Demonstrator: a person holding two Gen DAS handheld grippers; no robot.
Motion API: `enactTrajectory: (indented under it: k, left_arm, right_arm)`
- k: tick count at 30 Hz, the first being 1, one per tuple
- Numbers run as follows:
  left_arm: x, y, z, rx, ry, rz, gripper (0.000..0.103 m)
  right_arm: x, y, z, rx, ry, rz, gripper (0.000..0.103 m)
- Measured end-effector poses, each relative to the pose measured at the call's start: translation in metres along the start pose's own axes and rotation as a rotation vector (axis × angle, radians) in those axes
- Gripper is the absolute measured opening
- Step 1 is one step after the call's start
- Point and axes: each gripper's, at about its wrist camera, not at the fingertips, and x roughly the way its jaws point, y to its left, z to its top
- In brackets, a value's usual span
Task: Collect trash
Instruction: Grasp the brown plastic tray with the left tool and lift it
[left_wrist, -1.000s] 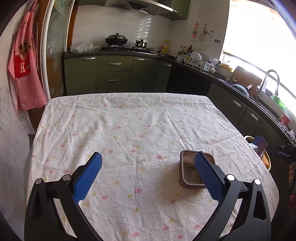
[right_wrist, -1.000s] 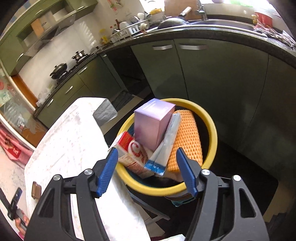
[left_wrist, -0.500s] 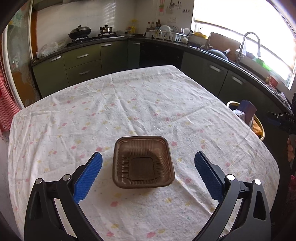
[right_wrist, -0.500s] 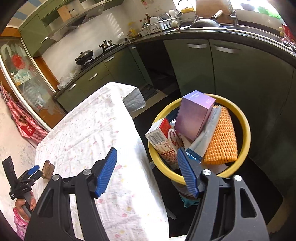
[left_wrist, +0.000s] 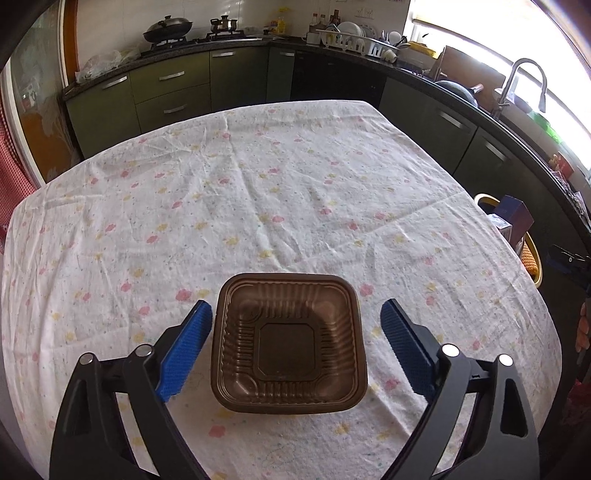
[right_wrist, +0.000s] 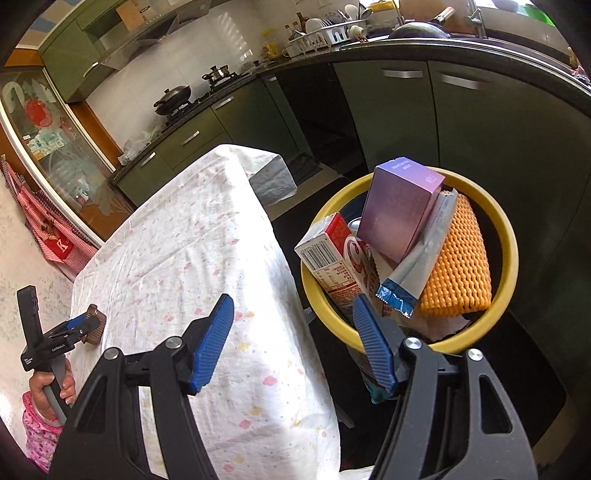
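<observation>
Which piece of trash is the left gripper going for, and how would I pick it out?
On the table with the flowered tablecloth, near its front edge, sits a brown plastic tray. It lies between the left gripper's closing blue fingers, not yet touched. It is the only item on the cloth: square, ribbed, translucent and empty.

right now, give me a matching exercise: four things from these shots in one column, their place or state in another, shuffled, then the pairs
Things
1. brown plastic tray
2. purple box
3. left gripper
4. right gripper

Places or states
A. jaws closing around the tray, pads not yet pressing
B. open, nothing between the jaws
C. standing in the yellow bin
D. on the floral tablecloth

Pairs: 1-D, 2-C, 3-A, 4-B
</observation>
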Motion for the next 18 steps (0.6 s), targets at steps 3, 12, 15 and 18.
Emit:
enactTrajectory:
  k: [3,12,15,18]
  left_arm:
    - [0.003,0.002,-0.001,-0.004,0.015,-0.002,0.074]
    - [-0.009,-0.001,-0.001,0.013,-0.008,-0.001,0.069]
    - [-0.021,-0.012,0.003,0.037,-0.024,-0.016,0.069]
    - [-0.032,-0.032,0.009,0.077,-0.041,-0.050,0.069]
  right_arm:
    - [0.001,0.001,0.000,-0.002,0.004,0.004,0.064]
    - [-0.001,0.005,0.000,-0.010,0.001,0.007,0.064]
    - [-0.005,0.004,0.001,-0.013,-0.006,0.003,0.064]
    - [-0.011,0.000,-0.001,-0.016,-0.020,-0.020,0.064]
